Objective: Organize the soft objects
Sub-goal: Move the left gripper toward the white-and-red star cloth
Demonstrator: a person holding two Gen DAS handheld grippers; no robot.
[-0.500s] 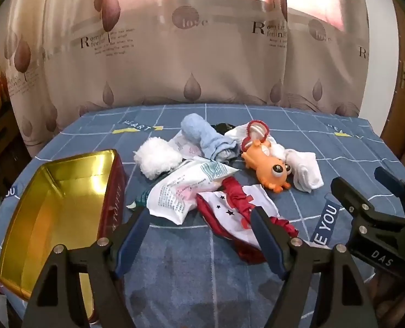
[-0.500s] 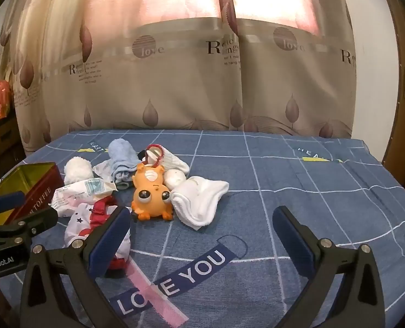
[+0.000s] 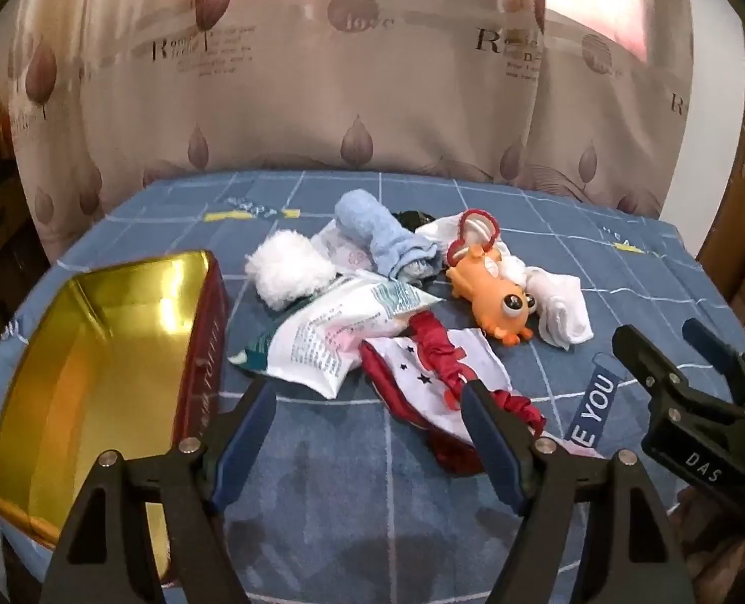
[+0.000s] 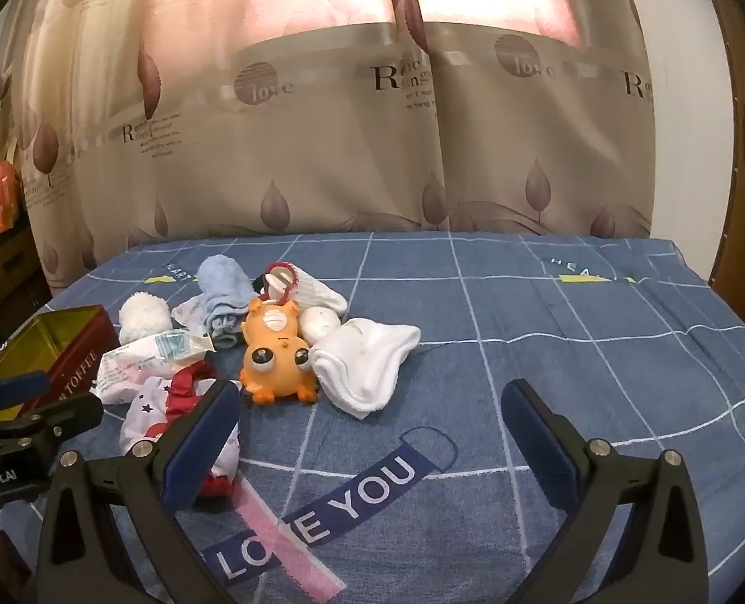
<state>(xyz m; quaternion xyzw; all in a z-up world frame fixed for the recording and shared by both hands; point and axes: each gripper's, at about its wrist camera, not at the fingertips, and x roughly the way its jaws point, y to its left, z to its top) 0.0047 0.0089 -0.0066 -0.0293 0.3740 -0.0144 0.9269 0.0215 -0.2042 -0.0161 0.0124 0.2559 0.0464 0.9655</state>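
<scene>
1. Left wrist view: I'm looking down along the left gripper (image 3: 367,433), and its two blue-padded fingers (image 3: 244,440) are standing wide apart with nothing between them but blue bedspread (image 3: 372,528).
2. Just past those fingertips, the pile of soft things is sitting mid-bed: a red and white star-print cloth (image 3: 438,382) is lying nearest, its red edge running behind my right-hand finger.
3. Beside it, a white printed packet (image 3: 332,337) is resting with one corner over the cloth's far end, and a white fluffy ball (image 3: 287,272) is sitting behind that.
4. I'm seeing a rolled light-blue towel (image 3: 377,241) further back, touching the packet and the pile's rear.
5. An orange bug-eyed toy (image 4: 277,352) is lying on its back, pressed against a white sock (image 4: 367,362) on its right.
6. A gold-lined tin (image 3: 100,362) with red outer walls is standing open at the left of the pile, just beside the packet.
7. Right wrist view: the right gripper (image 4: 370,435) is hanging over the "LOVE YOU" lettering, fingers spread wide and holding nothing.
8. I'm catching the left gripper's tip poking in at the lower left edge, near the tin.
9. A leaf-print curtain (image 4: 372,151) is filling the background.
</scene>
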